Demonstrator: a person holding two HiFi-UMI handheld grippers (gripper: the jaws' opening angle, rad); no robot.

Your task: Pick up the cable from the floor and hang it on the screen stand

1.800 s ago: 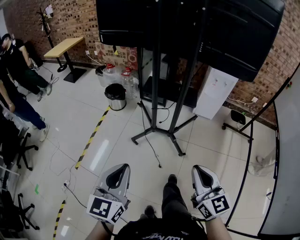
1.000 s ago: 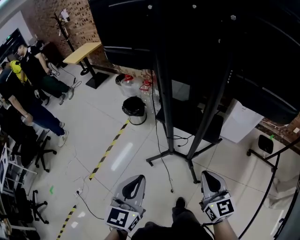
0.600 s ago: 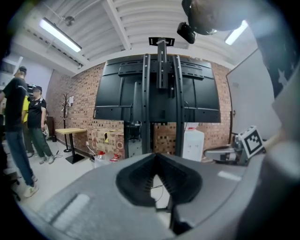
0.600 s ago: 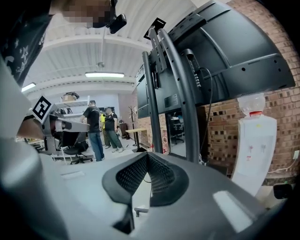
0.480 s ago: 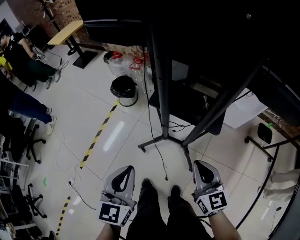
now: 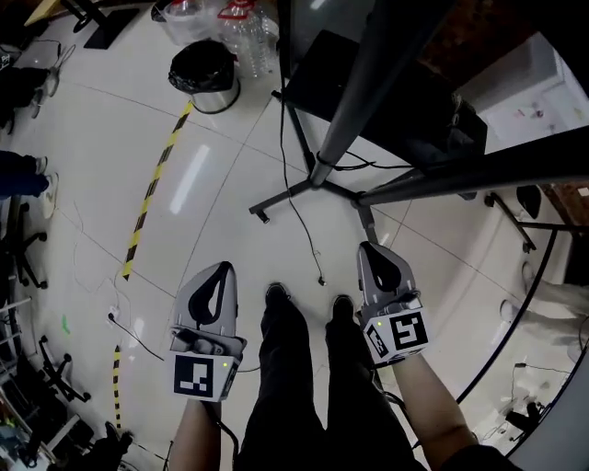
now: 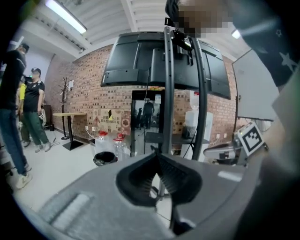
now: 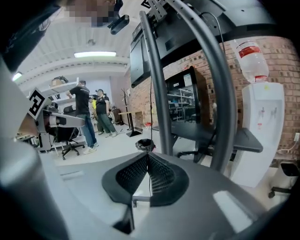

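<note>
A thin black cable (image 6: 296, 219) trails from the screen stand's base across the white floor, and its loose end (image 6: 319, 279) lies just ahead of the person's shoes. The black screen stand (image 6: 366, 87) rises overhead, its feet (image 6: 265, 207) spread on the tiles. My left gripper (image 6: 224, 269) hangs over the floor, left of the cable end, shut and empty. My right gripper (image 6: 366, 246) is to the right of the cable end, beside a stand foot, also shut and empty. In the right gripper view the shut gripper (image 8: 147, 154) faces the stand poles (image 8: 157, 93).
A black bin (image 6: 204, 72) and water bottles (image 6: 244, 18) stand at the back left. Yellow-black tape (image 6: 152, 184) crosses the floor. Another cord (image 6: 124, 327) lies at the left, near office chairs (image 6: 23, 248). A water dispenser (image 8: 260, 126) stands right of the stand. People (image 7: 33, 108) stand at far left.
The head view has tipped down and closer to the stand; the cable end now lies just ahead of the shoes. Both grippers stay shut and low in view.
</note>
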